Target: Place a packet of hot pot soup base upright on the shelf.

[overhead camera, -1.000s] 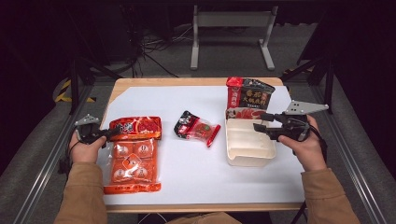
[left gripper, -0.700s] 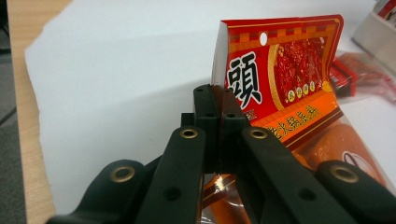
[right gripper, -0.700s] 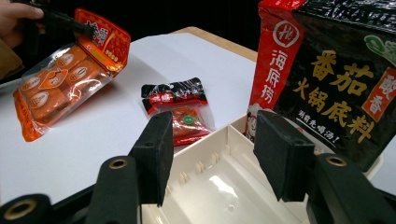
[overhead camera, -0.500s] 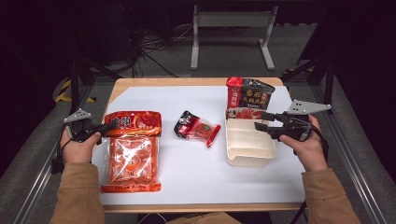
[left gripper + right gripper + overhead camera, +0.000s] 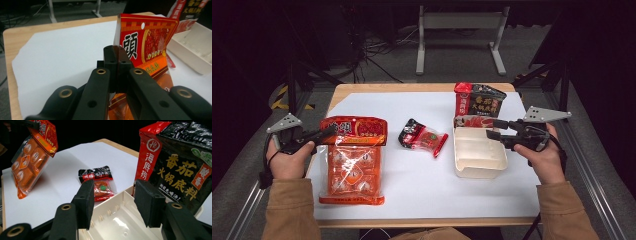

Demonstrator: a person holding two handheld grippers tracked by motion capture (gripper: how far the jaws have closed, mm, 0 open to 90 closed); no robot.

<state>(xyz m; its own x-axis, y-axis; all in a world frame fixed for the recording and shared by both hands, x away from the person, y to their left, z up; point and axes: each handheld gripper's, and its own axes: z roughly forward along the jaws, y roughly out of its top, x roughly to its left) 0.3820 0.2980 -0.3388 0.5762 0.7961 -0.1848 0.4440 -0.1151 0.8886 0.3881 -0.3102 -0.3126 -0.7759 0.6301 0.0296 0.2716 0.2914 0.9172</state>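
While the large orange-red plastic bag of wrapped cubes [image 5: 354, 160] is gripped at its red top band by the left gripper [image 5: 328, 131], its lower end is seen in the high view resting on the white sheet [image 5: 412, 175]; the right gripper [image 5: 494, 129] is held over the white plastic tray [image 5: 476, 155]. From the left gripper view, the jaws are seen clamped on the band's edge [image 5: 140, 47]. From the right gripper view, the right gripper [image 5: 113, 202] is seen with jaws parted, just closing a little, nothing between them, above the tray [image 5: 117, 220], beside the black-and-red soup-base bag [image 5: 175, 162].
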